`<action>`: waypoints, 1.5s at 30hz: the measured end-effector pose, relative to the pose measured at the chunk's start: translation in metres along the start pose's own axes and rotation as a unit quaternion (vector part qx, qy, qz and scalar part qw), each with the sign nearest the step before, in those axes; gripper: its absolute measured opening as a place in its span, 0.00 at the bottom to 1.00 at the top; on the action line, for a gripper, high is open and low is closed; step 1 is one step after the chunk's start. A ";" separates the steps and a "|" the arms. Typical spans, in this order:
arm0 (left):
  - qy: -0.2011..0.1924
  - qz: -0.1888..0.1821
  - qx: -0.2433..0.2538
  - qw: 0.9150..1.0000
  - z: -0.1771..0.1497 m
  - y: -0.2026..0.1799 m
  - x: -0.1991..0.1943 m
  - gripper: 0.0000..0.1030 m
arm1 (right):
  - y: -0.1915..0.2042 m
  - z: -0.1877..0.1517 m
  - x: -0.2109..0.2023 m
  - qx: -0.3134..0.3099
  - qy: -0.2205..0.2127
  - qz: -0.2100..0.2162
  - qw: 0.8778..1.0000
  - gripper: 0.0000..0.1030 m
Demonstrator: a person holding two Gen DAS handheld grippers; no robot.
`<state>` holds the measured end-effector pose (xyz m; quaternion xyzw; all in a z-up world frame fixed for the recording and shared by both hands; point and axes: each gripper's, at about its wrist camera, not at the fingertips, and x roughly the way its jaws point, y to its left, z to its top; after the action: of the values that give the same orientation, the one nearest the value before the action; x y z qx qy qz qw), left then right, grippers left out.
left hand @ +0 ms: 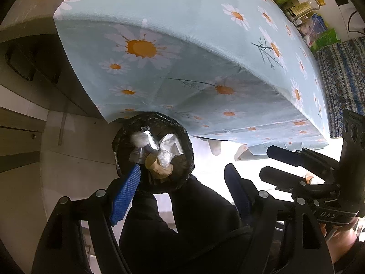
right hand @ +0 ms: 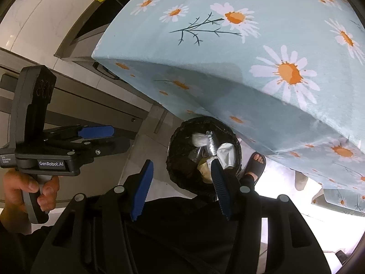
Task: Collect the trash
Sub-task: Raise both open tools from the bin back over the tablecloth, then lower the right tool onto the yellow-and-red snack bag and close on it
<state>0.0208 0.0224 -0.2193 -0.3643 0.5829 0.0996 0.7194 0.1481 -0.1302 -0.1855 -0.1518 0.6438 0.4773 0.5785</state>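
Note:
A round bin lined with a black bag [left hand: 182, 137] [right hand: 180, 137] stands on the floor under the table's edge. Inside it lie white crumpled tissue [left hand: 170, 142] [right hand: 224, 153], a silver wrapper [left hand: 150, 139] [right hand: 211, 145], a white wad [left hand: 139, 139] [right hand: 199, 138] and a tan paper piece [left hand: 157, 165] [right hand: 205, 169]. My left gripper [left hand: 182, 177] hangs above the bin, open and empty; it also shows in the right wrist view [right hand: 106, 138]. My right gripper [right hand: 182, 171] is above the bin, open and empty; it also shows in the left wrist view [left hand: 271, 159].
A table with a light blue daisy cloth [left hand: 194, 22] [right hand: 262, 57] overhangs the bin. Bottles and packets [left hand: 303, 6] stand along its far edge. The person's dark trousers [left hand: 182, 217] and a sandalled foot [right hand: 255, 162] are beside the bin. Grey cabinets [right hand: 68, 105] lie left.

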 end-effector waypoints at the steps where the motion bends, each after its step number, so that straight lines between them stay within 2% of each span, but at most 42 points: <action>1: -0.001 0.000 0.001 1.000 0.000 -0.001 0.000 0.72 | 0.000 0.000 -0.002 0.000 -0.002 -0.001 1.000 0.51; 11: -0.013 -0.003 0.007 1.000 0.003 -0.007 -0.016 0.72 | -0.002 0.005 -0.022 -0.003 -0.023 -0.004 1.000 0.51; 25: -0.069 -0.035 0.038 0.996 0.035 -0.044 -0.060 0.72 | -0.016 0.033 -0.074 -0.020 -0.073 -0.006 0.997 0.51; 33: -0.098 -0.040 0.045 0.993 0.059 -0.067 -0.072 0.72 | -0.043 0.068 -0.108 -0.024 -0.114 -0.017 0.993 0.52; 36: -0.106 -0.043 0.036 0.993 0.070 -0.071 -0.072 0.72 | -0.057 0.085 -0.120 -0.037 -0.128 -0.036 0.990 0.57; 38: -0.113 -0.041 0.030 0.992 0.078 -0.076 -0.072 0.72 | -0.069 0.101 -0.130 -0.042 -0.143 -0.053 0.988 0.58; 45: -0.130 -0.030 0.011 0.991 0.100 -0.087 -0.074 0.72 | -0.104 0.154 -0.153 -0.059 -0.163 -0.068 0.983 0.65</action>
<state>0.1251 0.0450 -0.1105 -0.3573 0.4742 0.1184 0.7959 0.3621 -0.1151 -0.0760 -0.1494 0.4997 0.4929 0.6964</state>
